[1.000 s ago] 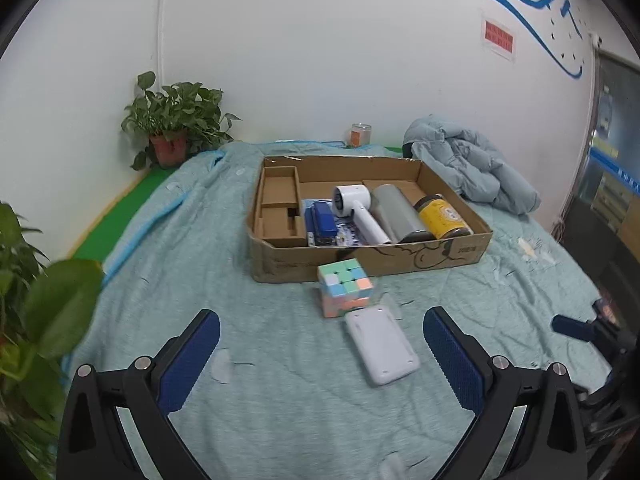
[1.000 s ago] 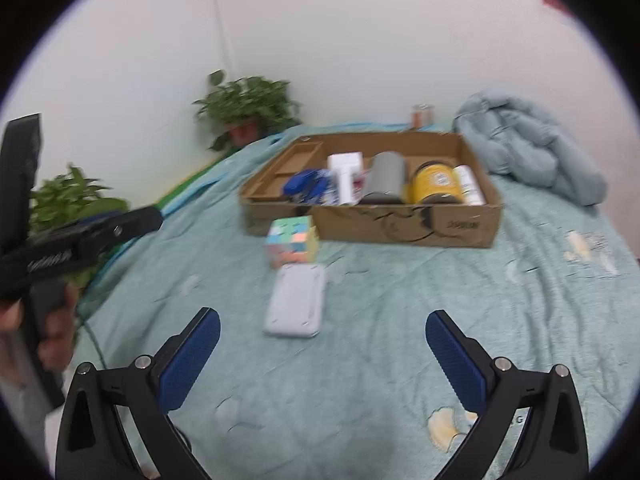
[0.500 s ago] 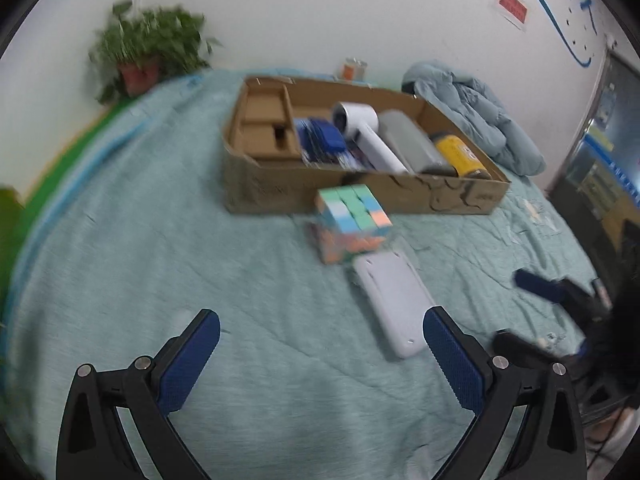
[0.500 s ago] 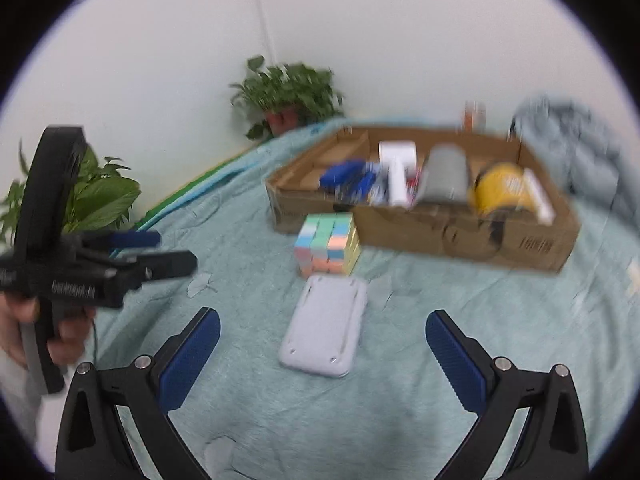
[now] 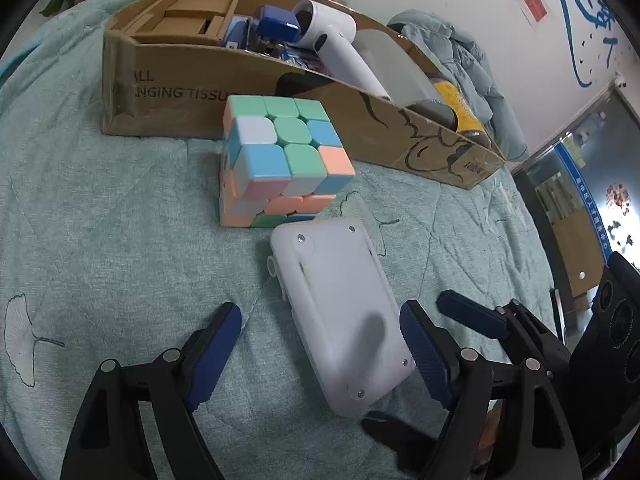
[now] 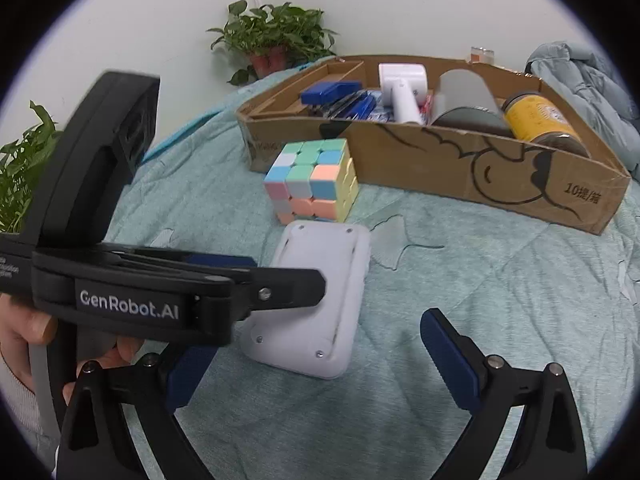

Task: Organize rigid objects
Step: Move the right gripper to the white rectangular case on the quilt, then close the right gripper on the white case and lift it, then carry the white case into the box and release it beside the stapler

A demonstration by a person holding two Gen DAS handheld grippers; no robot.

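A flat white plastic device (image 5: 340,312) lies face down on the teal bedspread; it also shows in the right wrist view (image 6: 316,300). A pastel puzzle cube (image 5: 280,156) stands just beyond it, also seen from the right wrist (image 6: 312,180), in front of a cardboard box (image 5: 168,92). My left gripper (image 5: 320,348) is open, its fingers on either side of the device's near end, not touching it. My right gripper (image 6: 320,364) is open and empty, just behind the device. The left gripper's body (image 6: 160,292) crosses the right wrist view and hides the device's left edge.
The cardboard box (image 6: 480,176) holds a white hair dryer (image 5: 336,44), a blue stapler (image 5: 278,26), a grey cylinder (image 6: 468,100) and a yellow jar (image 6: 536,116). Potted plants (image 6: 276,40) stand by the wall. A blue-grey jacket (image 6: 588,80) lies at the right.
Both grippers have moved forward and down toward the white device. The left gripper's fingers have narrowed and now straddle its near end. The cube and device have not moved.
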